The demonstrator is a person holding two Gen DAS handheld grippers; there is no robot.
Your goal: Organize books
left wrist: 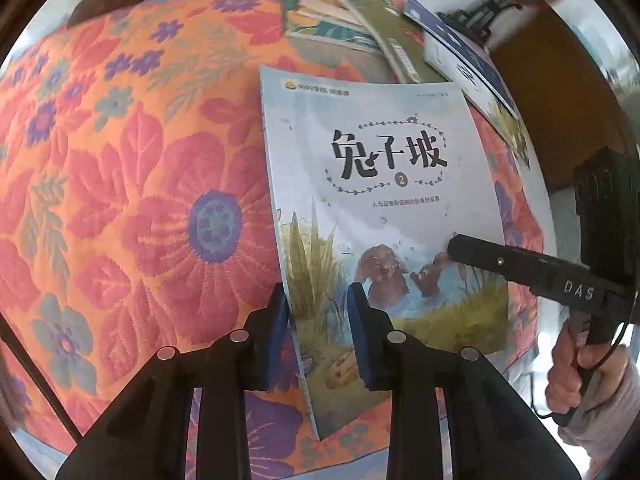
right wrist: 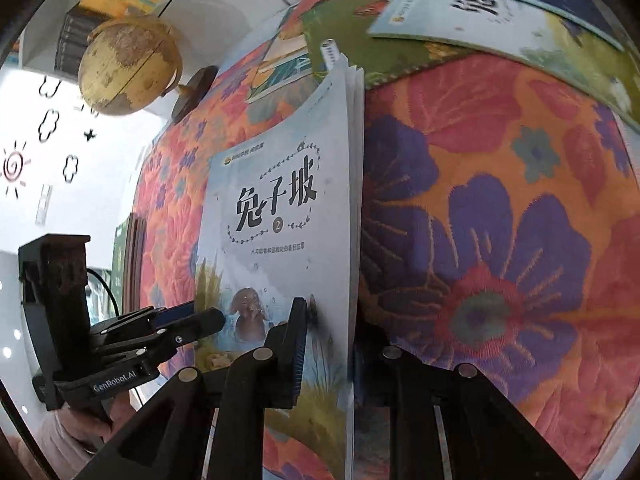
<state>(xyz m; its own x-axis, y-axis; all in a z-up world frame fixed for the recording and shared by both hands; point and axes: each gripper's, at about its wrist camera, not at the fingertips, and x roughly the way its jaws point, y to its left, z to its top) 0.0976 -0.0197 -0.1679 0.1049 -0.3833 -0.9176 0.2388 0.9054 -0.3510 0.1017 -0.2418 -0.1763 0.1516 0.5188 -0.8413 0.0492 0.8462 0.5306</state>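
**Both grippers clamp one book for the lift**

While the left gripper (left wrist: 318, 320) and right gripper (right wrist: 326, 344) each pinch an edge of the pale-blue book (left wrist: 380, 184), it tilts off the floral cloth (left wrist: 140, 200). Next, probably: carry it level toward the scattered books (left wrist: 352, 28).

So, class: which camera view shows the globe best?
The right wrist view: the globe appears whole at upper left, tan and tilted, with its dark base beside the floral cloth. The left wrist view catches only a blurred scrap of it and its base at the top left edge, so it is barely recognisable there.
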